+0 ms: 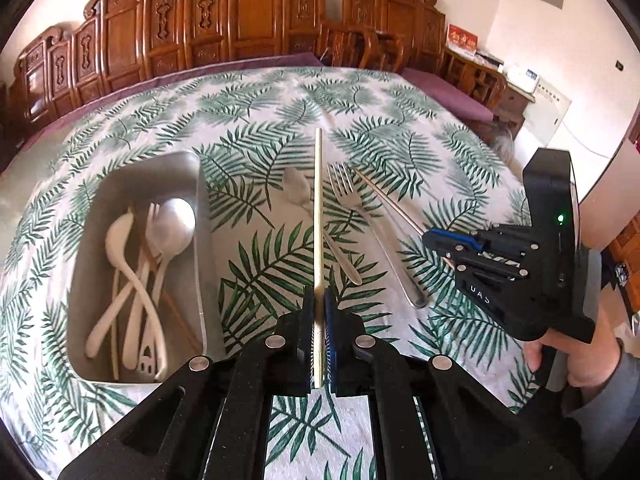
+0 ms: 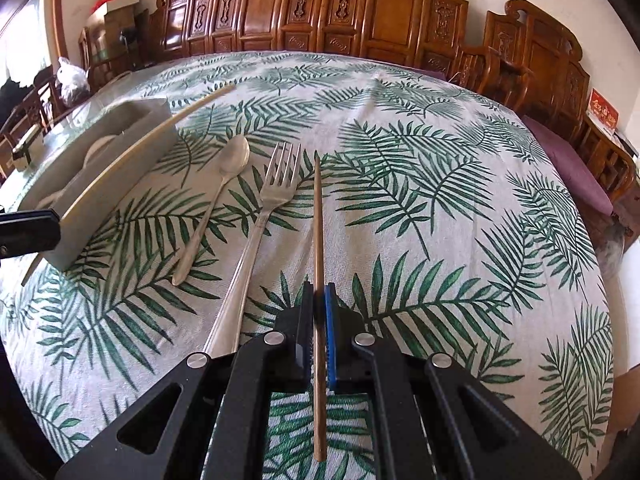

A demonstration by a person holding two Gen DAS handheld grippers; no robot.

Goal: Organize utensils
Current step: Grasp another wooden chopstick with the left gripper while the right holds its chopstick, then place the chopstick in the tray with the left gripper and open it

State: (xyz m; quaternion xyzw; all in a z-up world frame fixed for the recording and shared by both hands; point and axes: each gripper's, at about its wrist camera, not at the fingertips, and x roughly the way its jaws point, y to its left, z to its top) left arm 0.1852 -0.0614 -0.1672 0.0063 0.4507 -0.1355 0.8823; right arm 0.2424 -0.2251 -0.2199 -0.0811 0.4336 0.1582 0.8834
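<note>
Utensils are split between a grey rectangular metal tray (image 1: 188, 168) on the left of the leaf-printed bench (image 1: 400, 120) and the cloth beside it; the left tool (image 1: 318, 312) is clamped tight on a pale cream flat stick, probably a chopstick or plastic knife (image 1: 318, 200), held clear of the cloth just right of the tray; the right tool (image 2: 319, 312) is likewise closed hard on a thin brown wooden chopstick (image 2: 318, 240), whose far tip seems to rest on or close over the cloth.

The step in hand looks like the carry of two picked pieces to the tray; the next move calls for swinging each piece left over the tray's rim, lining it lengthwise with the tray, then letting go low so nothing bounces out.

Counts: two pieces held, one per tool; two pieces loose on the cloth, a silver metal fork (image 2: 276, 188) and a small silver metal spoon (image 2: 224, 188), side by side between the tray and the right tool; in the tray, roughly three white plastic spoons (image 1: 172, 224), a white plastic fork, and a couple of thin sticks, though the overlap makes that count uncertain.
</note>
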